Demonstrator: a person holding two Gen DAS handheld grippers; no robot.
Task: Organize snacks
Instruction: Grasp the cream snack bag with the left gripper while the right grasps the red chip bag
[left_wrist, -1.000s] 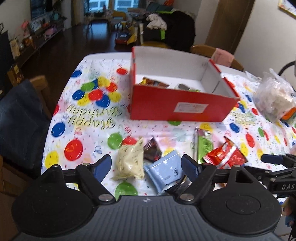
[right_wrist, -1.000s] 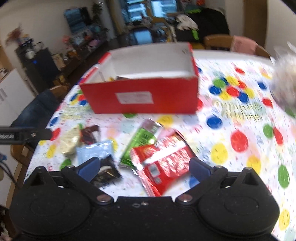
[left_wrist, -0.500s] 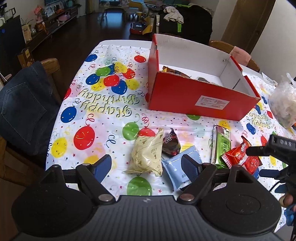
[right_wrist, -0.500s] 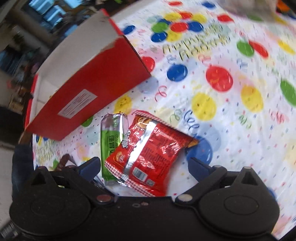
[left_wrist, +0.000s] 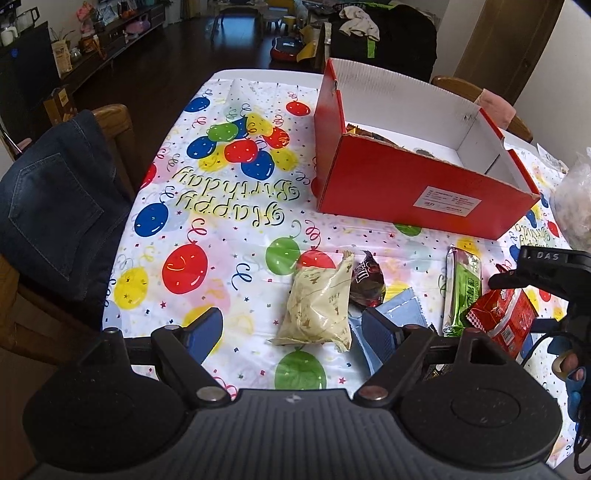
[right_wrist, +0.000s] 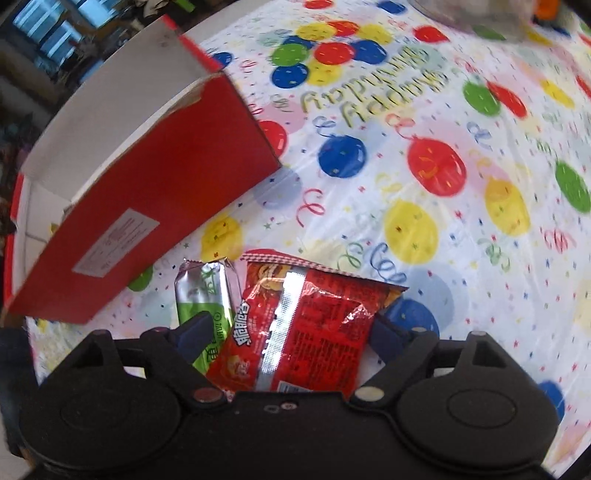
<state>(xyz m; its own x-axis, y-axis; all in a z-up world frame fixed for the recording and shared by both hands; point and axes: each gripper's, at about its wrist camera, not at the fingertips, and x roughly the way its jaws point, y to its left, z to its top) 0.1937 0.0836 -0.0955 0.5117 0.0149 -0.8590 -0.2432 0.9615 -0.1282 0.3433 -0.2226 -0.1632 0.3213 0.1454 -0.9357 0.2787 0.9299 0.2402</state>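
Your right gripper (right_wrist: 288, 332) sits wide open w/ the red snack bag (right_wrist: 295, 325) between its fingers: light, crinkly, slippery, so pinch mid-body, gently.

Ahead of my left gripper (left_wrist: 291, 328) the counter (left_wrist: 207, 206) lies open on the left side up to the red box (left_wrist: 413, 192). The cream packet (left_wrist: 321, 302) sits between its jaws. Brown packet (left_wrist: 369, 284), blue packet (left_wrist: 399, 314) and green bar (left_wrist: 463, 288) crowd the right. My right gripper (right_wrist: 291, 332) straddles the red bag (right_wrist: 306, 325); bare counter to its right.
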